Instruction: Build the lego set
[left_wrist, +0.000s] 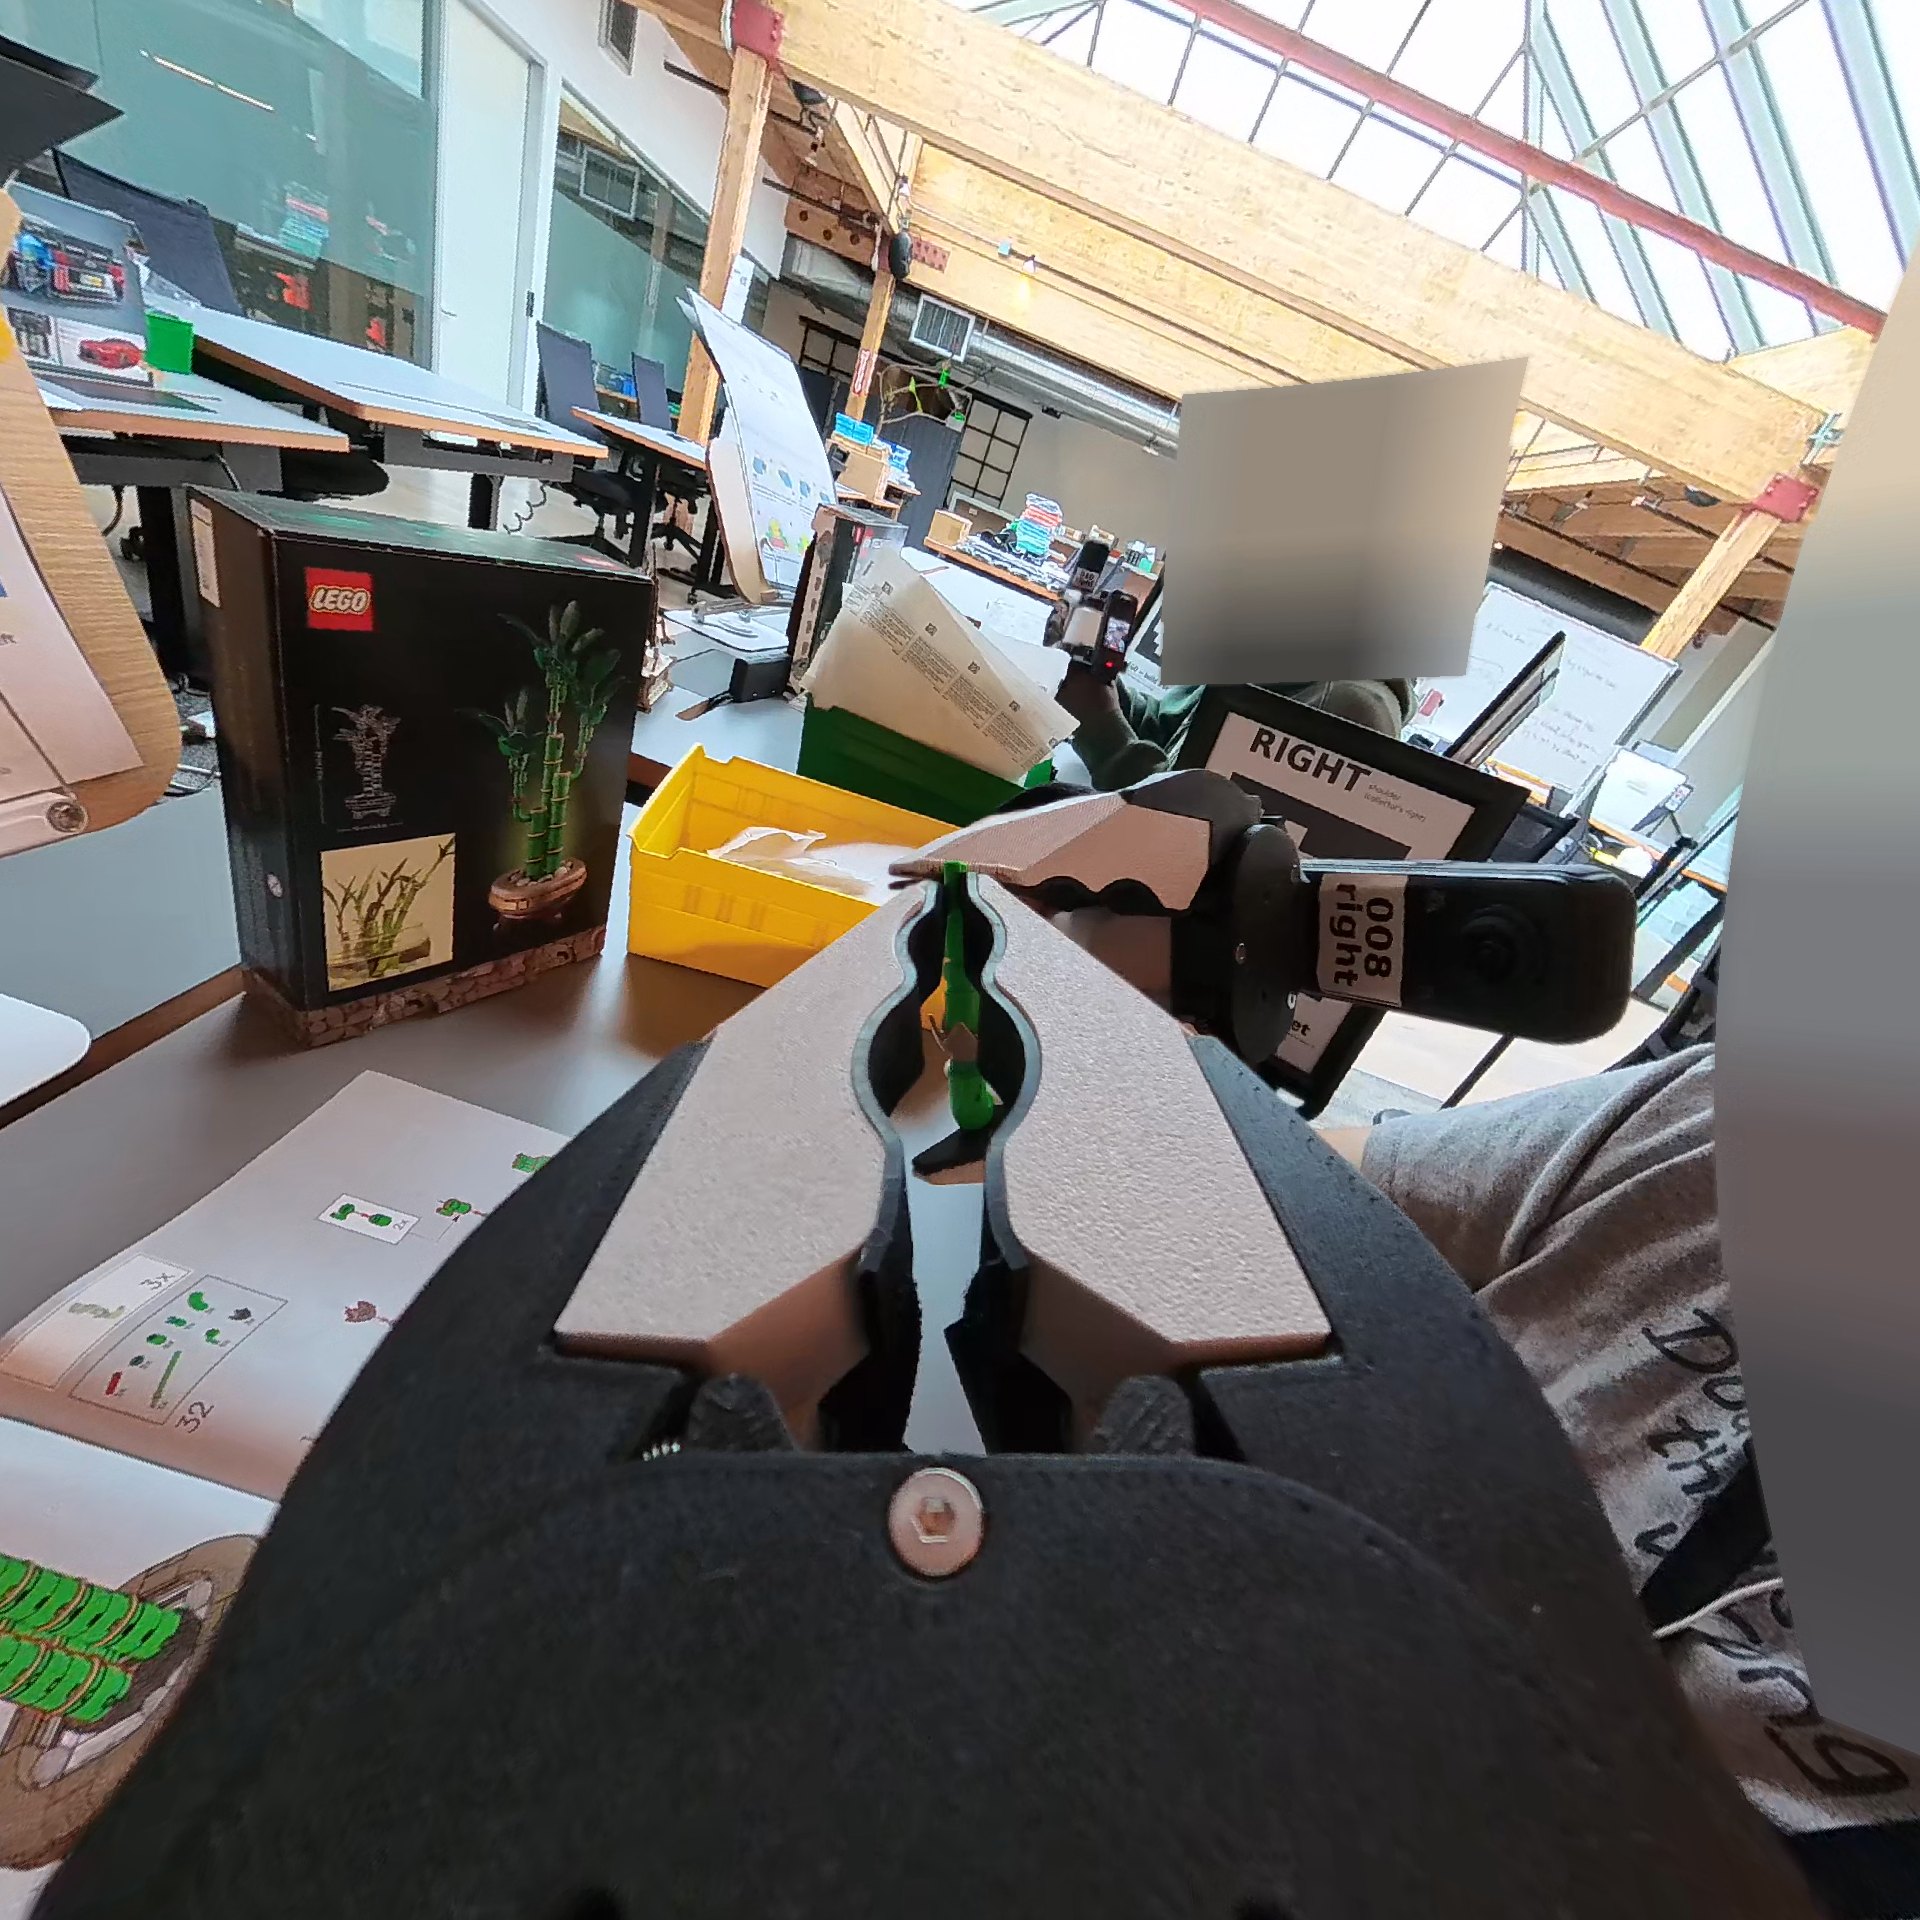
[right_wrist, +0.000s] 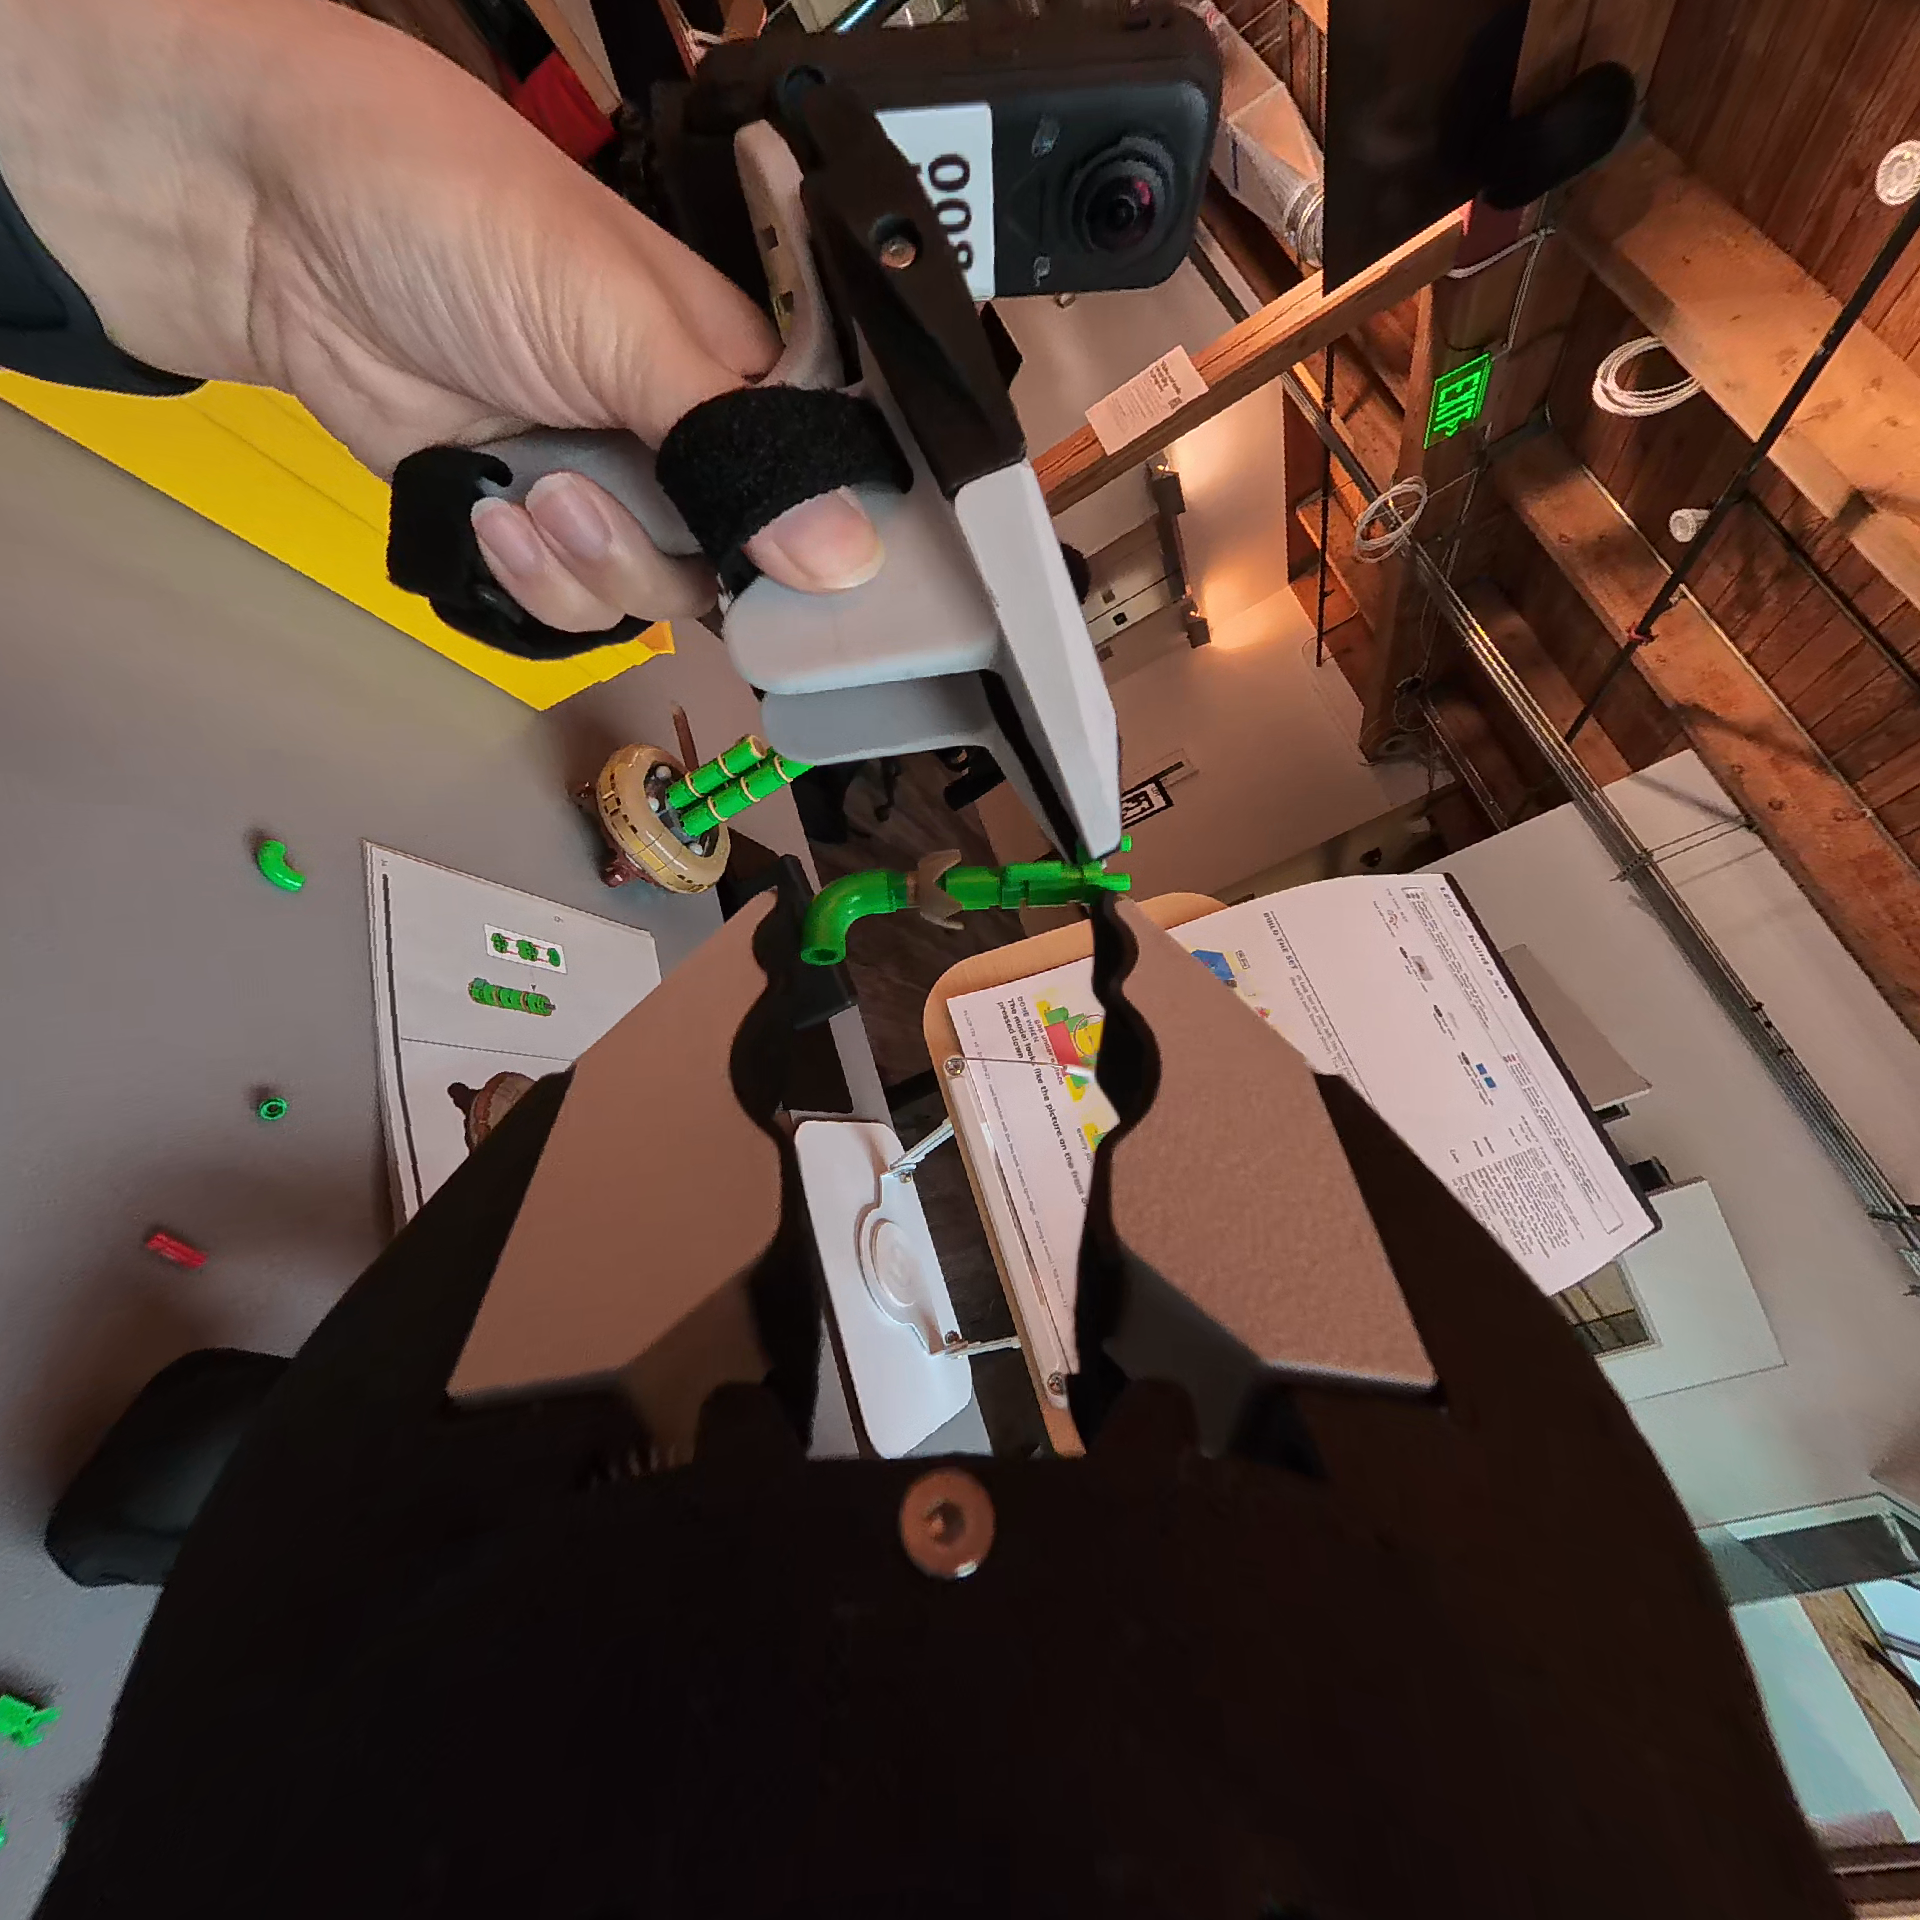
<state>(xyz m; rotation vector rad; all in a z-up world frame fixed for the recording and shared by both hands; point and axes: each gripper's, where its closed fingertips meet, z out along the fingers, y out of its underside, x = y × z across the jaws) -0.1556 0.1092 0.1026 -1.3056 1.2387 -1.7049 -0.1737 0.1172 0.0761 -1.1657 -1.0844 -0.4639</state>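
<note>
A thin green stem assembly (left_wrist: 961, 1003) with a tan collar and a green elbow (right_wrist: 831, 920) at one end is held in the air above the table. My left gripper (left_wrist: 951, 904) is shut on it near its straight end; it also shows in the right wrist view (right_wrist: 1086, 821), reaching in from above. My right gripper (right_wrist: 940, 914) is open, its fingers straddling the stem lengthwise. One fingertip (right_wrist: 1117, 914) touches the straight end and the other is close to the elbow. The pot model (right_wrist: 665, 821) with green bamboo stalks lies on the table.
An instruction booklet (left_wrist: 260, 1278) lies open on the grey table (right_wrist: 156, 727). Loose pieces lie beside it: a green elbow (right_wrist: 278, 864), a small green ring (right_wrist: 272, 1107), a red piece (right_wrist: 175, 1249). The set's box (left_wrist: 416, 748), a yellow bin (left_wrist: 727, 894) and a green bin (left_wrist: 894, 758) stand behind. My right gripper is the nearer one to the red piece (right_wrist: 175, 1249): about 25 cm, against 30 cm.
</note>
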